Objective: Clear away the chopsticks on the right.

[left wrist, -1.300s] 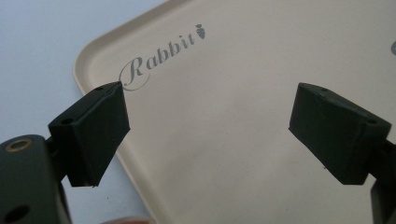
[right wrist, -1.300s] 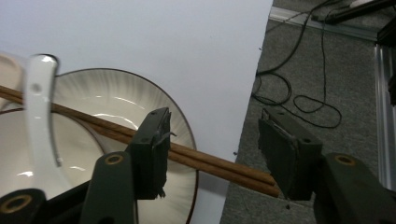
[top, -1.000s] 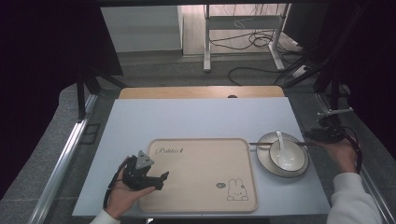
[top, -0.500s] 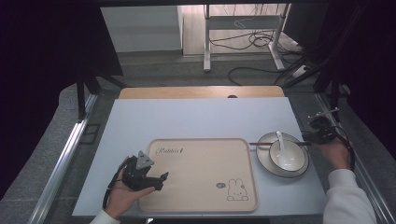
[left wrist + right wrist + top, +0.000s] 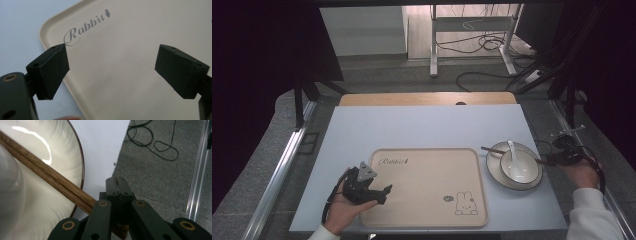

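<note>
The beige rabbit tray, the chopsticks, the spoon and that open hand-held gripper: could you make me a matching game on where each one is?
Things:
1. beige rectangular rabbit tray
2. brown wooden chopsticks
3. white ceramic spoon
4. left hand-held gripper

Places:
A. inside the white bowl
B. across the dark-rimmed plate
C. over the tray's near-left corner
D. middle of the pale blue table

Pairs: 1-D, 2-B, 3-A, 4-C

Brown wooden chopsticks (image 5: 512, 154) lie slanted across the plate (image 5: 497, 172).
</note>
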### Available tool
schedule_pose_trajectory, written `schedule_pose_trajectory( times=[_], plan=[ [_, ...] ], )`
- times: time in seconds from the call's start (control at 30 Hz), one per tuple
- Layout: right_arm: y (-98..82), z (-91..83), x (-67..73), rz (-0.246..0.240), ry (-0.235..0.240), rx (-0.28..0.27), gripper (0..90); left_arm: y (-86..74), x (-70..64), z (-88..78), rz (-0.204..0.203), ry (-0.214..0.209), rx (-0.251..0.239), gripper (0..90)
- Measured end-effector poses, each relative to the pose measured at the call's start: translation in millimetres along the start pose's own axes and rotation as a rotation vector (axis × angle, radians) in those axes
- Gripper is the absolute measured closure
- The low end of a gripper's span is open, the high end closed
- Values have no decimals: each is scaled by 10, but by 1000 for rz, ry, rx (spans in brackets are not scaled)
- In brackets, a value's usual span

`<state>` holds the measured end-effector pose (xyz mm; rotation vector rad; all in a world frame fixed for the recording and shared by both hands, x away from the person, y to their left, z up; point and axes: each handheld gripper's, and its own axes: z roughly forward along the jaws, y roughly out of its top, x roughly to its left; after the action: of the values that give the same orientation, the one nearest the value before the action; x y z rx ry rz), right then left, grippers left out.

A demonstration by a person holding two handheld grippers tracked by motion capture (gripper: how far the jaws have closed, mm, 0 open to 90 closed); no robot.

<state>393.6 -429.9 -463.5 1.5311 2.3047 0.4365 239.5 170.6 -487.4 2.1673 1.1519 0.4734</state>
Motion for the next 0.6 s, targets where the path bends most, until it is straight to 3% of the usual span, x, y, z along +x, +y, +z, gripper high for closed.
schedule_pose_trajectory(
  times=[0.2, 0.27, 0.37, 0.4, 0.6],
  plan=[
    [-89, -49, 0, 8, -3, -2, 891, 0, 1, -3, 0, -1, -2, 121],
    [-92, -127, 2, 2, -2, -34, 891, -1, 5, -3, 0, -1, -3, 121],
    [-83, -187, 21, -6, 18, -60, 891, -1, 5, -2, 0, -1, -2, 121],
    [-69, -238, 67, -19, 46, -75, 892, 0, 3, -2, 1, -1, -2, 121],
    [-28, -267, 190, -63, 78, -69, 891, -2, 1, 1, 4, 1, 1, 121]
  ],
)
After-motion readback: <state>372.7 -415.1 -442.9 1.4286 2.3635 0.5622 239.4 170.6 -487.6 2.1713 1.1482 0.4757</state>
